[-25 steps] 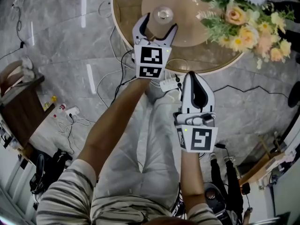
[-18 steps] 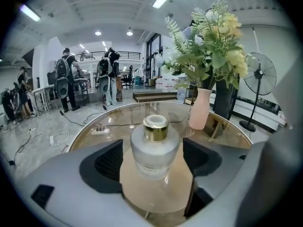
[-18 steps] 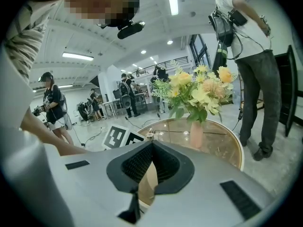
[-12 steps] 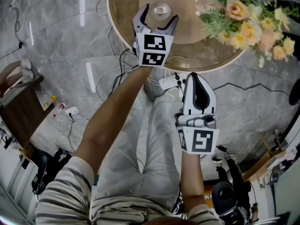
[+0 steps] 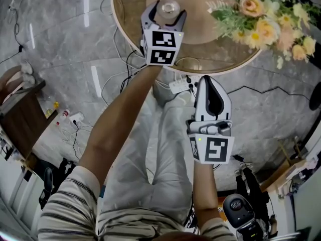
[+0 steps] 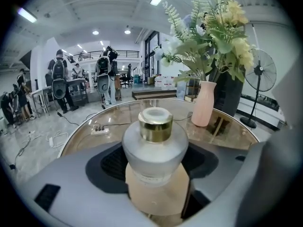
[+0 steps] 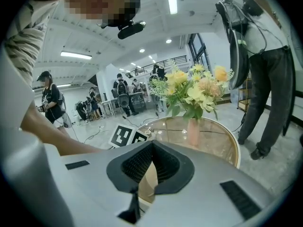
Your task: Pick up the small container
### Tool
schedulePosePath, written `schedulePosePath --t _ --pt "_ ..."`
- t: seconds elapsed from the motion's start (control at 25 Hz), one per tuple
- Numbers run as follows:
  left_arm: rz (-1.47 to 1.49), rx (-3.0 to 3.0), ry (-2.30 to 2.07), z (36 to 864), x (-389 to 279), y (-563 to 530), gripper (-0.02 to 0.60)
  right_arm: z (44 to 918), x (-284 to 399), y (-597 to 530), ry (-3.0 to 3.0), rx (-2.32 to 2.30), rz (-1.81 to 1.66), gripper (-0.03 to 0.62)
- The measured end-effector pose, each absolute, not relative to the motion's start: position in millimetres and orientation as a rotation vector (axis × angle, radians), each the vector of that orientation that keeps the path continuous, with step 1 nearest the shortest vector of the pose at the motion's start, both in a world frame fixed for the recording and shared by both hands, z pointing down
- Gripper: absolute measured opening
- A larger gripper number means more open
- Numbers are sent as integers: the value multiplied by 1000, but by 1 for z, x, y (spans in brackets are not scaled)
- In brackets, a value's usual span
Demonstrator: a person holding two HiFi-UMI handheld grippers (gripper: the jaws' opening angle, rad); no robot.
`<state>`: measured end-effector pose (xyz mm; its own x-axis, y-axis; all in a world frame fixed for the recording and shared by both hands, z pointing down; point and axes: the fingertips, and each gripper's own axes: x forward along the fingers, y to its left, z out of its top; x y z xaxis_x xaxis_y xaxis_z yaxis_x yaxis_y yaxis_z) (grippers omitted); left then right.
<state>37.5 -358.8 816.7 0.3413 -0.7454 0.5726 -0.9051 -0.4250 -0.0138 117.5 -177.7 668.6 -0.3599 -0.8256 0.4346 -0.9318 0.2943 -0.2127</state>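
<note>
Round glass desk (image 5: 131, 6) in an open hall, w/ pink vase (image 6: 203, 103) holding flowers (image 6: 208, 41). Small container (image 6: 155, 145), frosted w/ gold collar, contents unclear, stands upright btwn left gripper (image 5: 167, 11) fingers, which are closing, not yet clamped. Right gripper (image 7: 139, 193) fingers closed, empty.

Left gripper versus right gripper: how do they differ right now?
The left gripper reaches out over the table; the right gripper hangs back, off it. The left gripper's jaws stand apart, closing round the small container; the right gripper's jaws are together with nothing between them. Both carry a marker cube.
</note>
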Motion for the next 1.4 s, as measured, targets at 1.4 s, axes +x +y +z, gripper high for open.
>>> schedulePosePath --t 1.4 --pt "577 2288 -1493 613 6 -262 324 513 112 -129 -2368 1699 500 9"
